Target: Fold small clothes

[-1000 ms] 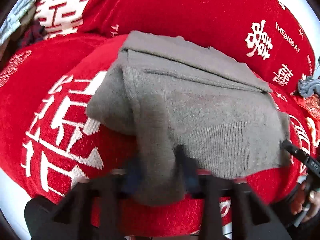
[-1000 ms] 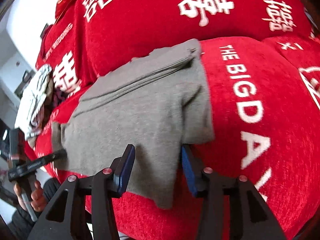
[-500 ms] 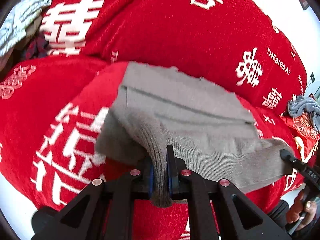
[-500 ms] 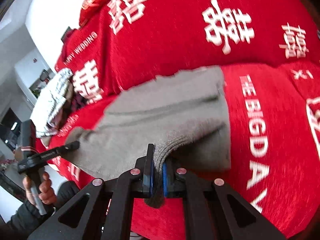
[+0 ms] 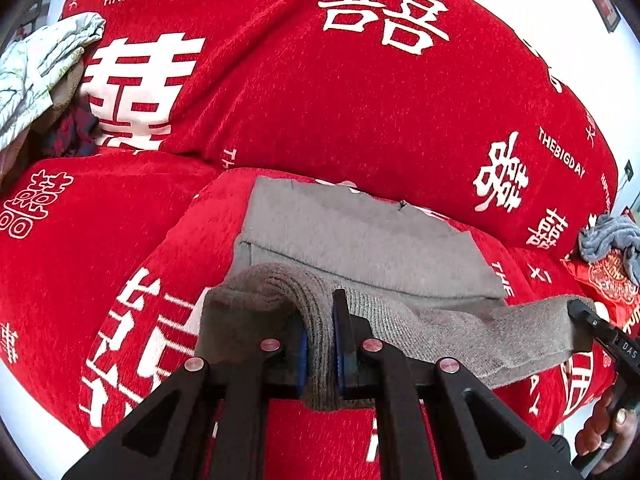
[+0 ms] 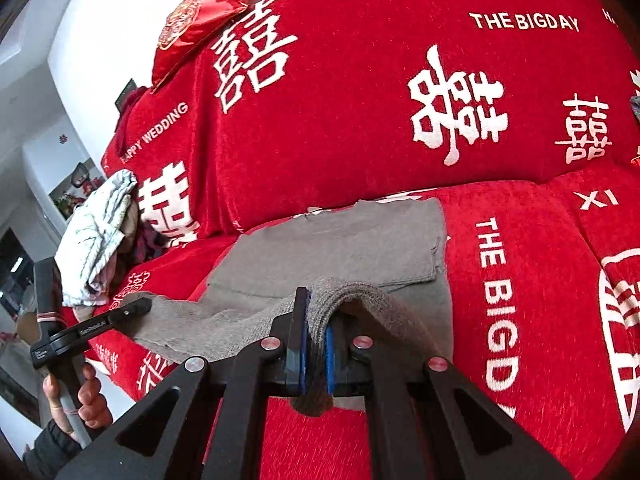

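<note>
Grey knitted garment [image 5: 360, 240] lies partly folded on the seat of a red sofa [image 5: 320, 100], its far part flat on the cushion and its near hem raised off it. That hem hangs as a band between the two claws, sagging a little in the middle. The left claw [image 5: 320, 344] is clamped on the hem's left end; the ribbed knit bunches in a hump over the blue pads [image 5: 338, 356] and a short tail of cloth pokes out below them. The right claw [image 6: 314, 354] is clamped on the other end of the same hem in the same way, with the fabric arching over its tip and draping down on the right side. Its jaws have just been closing, and the cloth is now pinched between them.

In the left wrist view the right claw's black tip shows at the right edge, biting the hem's corner, with a hand [image 5: 608, 428] on its handle below. In the right wrist view the left claw's tip meets the cloth at the left, with the other hand [image 6: 80, 400] gripping its handle.

The sofa cover carries white characters and the words "HAPPY WEDDING" and "THE BIG DAY". A pale crumpled cloth [image 6: 100, 236] sits at the sofa's left end, a blue-grey cloth [image 5: 608, 240] at its right end, and a red embroidered cushion [image 6: 200, 16] rests on top of the backrest.
</note>
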